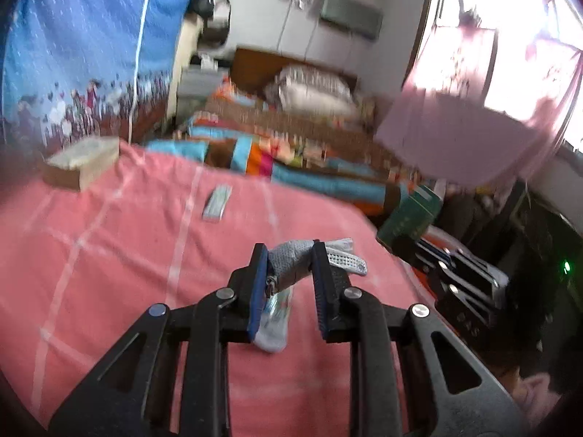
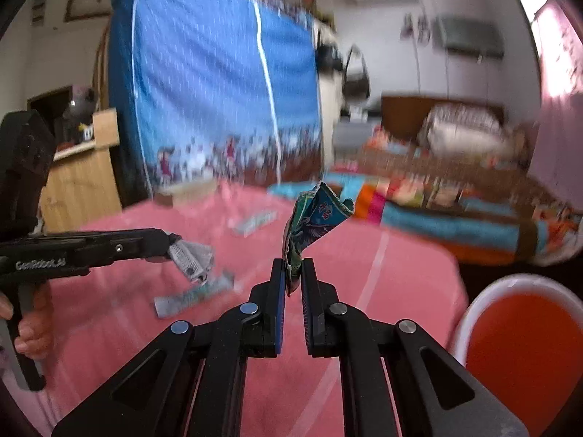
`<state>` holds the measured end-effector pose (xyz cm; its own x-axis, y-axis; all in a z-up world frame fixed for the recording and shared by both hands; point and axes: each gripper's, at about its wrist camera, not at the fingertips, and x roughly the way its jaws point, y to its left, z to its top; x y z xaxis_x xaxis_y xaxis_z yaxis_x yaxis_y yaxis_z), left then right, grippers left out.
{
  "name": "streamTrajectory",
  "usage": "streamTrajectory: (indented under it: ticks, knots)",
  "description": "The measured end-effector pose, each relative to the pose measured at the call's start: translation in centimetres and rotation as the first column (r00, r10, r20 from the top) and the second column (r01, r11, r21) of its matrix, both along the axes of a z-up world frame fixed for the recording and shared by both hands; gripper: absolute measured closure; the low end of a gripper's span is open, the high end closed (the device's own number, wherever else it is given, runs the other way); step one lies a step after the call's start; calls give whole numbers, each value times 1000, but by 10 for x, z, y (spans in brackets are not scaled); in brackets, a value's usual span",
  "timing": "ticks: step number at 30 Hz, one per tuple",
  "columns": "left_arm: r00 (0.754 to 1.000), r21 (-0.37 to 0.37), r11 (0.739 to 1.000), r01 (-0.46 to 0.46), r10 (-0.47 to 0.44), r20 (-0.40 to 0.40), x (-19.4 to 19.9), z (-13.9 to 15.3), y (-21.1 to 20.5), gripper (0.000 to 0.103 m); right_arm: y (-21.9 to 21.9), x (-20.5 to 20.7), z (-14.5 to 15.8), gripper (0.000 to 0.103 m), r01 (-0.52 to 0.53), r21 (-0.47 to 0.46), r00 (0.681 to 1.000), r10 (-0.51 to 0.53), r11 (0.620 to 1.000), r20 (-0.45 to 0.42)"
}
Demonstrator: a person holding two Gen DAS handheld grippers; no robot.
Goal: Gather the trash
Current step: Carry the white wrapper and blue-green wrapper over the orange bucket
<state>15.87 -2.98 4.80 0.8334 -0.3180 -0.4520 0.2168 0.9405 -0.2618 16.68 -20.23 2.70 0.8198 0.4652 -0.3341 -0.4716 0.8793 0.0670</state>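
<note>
Left gripper (image 1: 288,255) clenched on crumpled silver wrapper (image 1: 291,262), lifted above pink checked cloth (image 1: 109,255). Right gripper (image 2: 293,267) clamped on blue-green printed wrapper (image 2: 317,218), gripped only at its lower edge.

Risks: thin edge grip may let printed wrapper slip free in transit; silver wrapper bulges past pads, could spring out.

2 flat wrappers remain on cloth: 1 below left gripper (image 2: 193,295), 1 toward far edge (image 1: 217,202).

Red bin (image 2: 524,346), white rim, beside right edge of cloth; nothing visible inside.

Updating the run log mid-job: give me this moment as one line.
left gripper: shut on crumpled grey wrapper | right gripper: shut on teal printed wrapper | left on pink cloth: two flat silvery wrappers | red bin: beside table
</note>
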Motion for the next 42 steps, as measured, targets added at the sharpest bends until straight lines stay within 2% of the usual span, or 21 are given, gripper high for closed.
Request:
streamTrajectory:
  ticks: [4, 9, 13, 19, 23, 29, 34, 39, 42]
  knots:
    - [991, 6, 1000, 7, -8, 132, -8, 22, -22, 75, -13, -16, 18, 96, 46, 45, 990, -51, 998, 132]
    - [956, 57, 997, 55, -69, 286, -16, 47, -59, 75, -33, -32, 38, 96, 143, 47, 956, -151, 989, 252]
    - [930, 78, 991, 105, -125, 345, -17, 58, -85, 75, -55, -42, 48, 96, 217, 74, 926, -229, 973, 300]
    - [905, 127, 976, 175, -211, 371, -17, 58, -122, 75, -97, -53, 56, 96, 324, 136, 883, -351, 936, 313]
    - [899, 164, 962, 217, -263, 351, -15, 51, -147, 75, -123, -57, 55, 96, 380, 160, 866, -412, 911, 285]
    - [908, 183, 943, 279, -321, 269, -5, 36, -180, 74, -154, -53, 45, 96, 451, 156, 860, -474, 879, 189]
    - [921, 192, 921, 340, -367, 131, 13, 18, -208, 74, -169, -37, 30, 96, 482, 115, 870, -490, 868, 50]
    - [919, 160, 907, 390, -393, -13, 30, -1, -226, 74, -184, -26, 11, 96, 486, 96, 873, -481, 868, -77]
    - [915, 136, 905, 404, -397, -73, 37, -11, -233, 74, -189, -22, 3, 95, 486, 78, 870, -474, 871, -134]
